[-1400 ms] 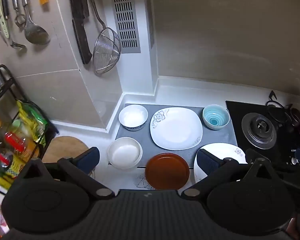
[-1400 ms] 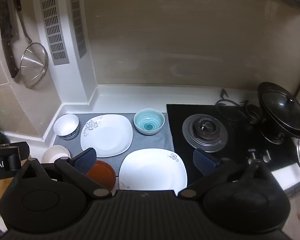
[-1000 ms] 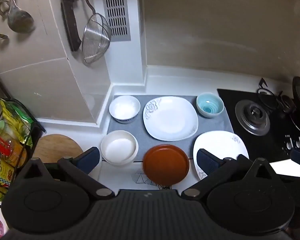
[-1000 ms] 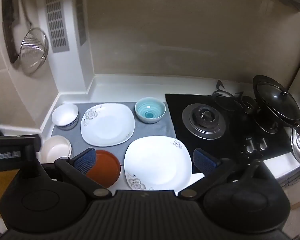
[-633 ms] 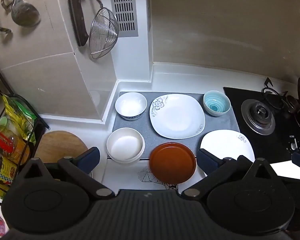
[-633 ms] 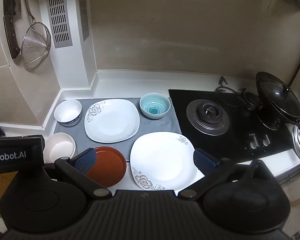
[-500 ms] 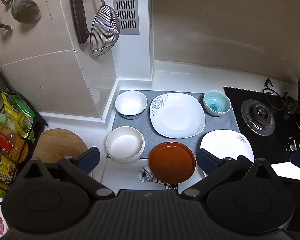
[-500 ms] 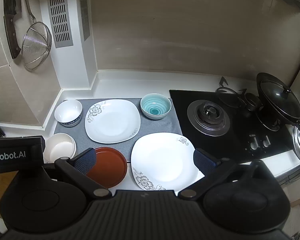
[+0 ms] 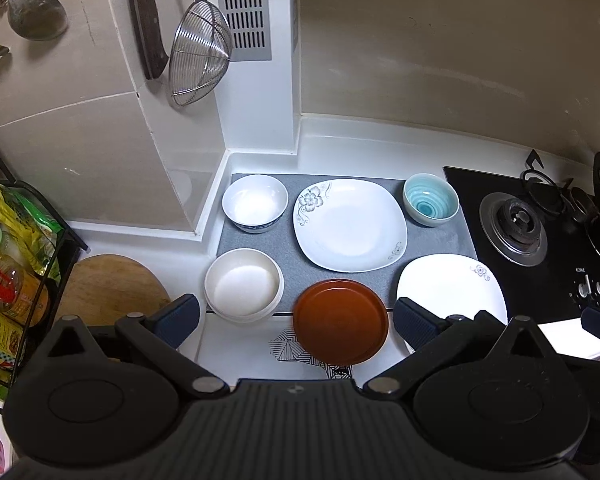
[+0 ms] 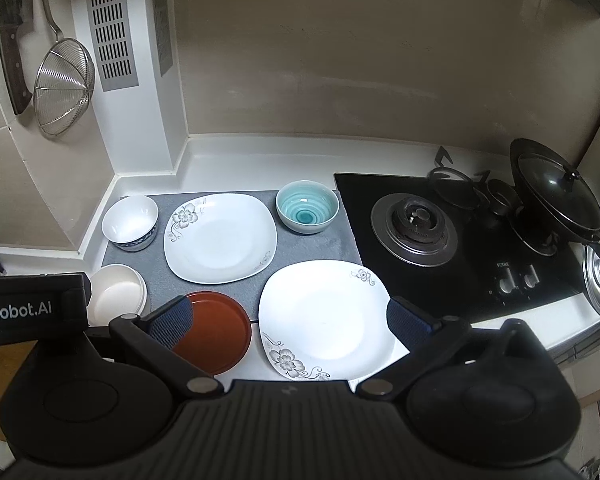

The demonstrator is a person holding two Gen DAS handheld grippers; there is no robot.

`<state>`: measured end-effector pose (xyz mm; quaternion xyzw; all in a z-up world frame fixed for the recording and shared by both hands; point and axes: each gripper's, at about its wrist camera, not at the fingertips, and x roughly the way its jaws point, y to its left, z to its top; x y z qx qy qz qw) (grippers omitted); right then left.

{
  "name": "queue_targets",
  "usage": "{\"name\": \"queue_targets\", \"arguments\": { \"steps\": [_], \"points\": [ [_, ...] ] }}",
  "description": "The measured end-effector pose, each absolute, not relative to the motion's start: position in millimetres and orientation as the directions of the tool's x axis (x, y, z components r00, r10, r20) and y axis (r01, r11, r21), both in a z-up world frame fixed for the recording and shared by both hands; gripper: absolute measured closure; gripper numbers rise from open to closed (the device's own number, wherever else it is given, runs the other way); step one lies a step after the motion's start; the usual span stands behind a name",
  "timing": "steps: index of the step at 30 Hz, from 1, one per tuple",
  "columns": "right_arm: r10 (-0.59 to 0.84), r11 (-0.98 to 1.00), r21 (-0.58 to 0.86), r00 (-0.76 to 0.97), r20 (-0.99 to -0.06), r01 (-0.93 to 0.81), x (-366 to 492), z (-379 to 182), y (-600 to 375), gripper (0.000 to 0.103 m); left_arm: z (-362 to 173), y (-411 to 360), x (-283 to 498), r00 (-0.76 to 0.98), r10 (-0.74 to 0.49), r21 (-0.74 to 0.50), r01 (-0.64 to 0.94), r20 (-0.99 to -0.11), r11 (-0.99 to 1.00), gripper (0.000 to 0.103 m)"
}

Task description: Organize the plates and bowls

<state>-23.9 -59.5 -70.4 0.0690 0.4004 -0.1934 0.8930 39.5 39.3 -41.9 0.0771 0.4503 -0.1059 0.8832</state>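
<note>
- Holding my left tool (image 9: pixel 296 318) spread wide and empty above the round brown plate (image 9: pixel 341 323) at the white worktop (image 9: pixel 236 344) edge.
- My right tool (image 10: pixel 288 318) gapes empty over the near square white floral plate (image 10: pixel 324 318).
- On the grey mat (image 10: pixel 300 246) lie another square floral plate (image 10: pixel 220 238), a teal striped bowl (image 10: pixel 307 207) and a white blue-rimmed bowl (image 10: pixel 130 222).
- A cream bowl (image 9: pixel 243 286) sits just left of the brown plate.
</note>
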Motion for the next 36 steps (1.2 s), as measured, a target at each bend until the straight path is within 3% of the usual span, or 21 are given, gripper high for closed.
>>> {"name": "queue_targets", "arguments": {
  "steps": [36],
  "points": [
    [-0.305, 0.897, -0.023, 0.578, -0.757, 0.442, -40, -85, -59, 0.0, -54, 40, 35, 0.526, -0.144, 0.022, 0.296, -0.839, 0.955, 0.0]
  ]
}}
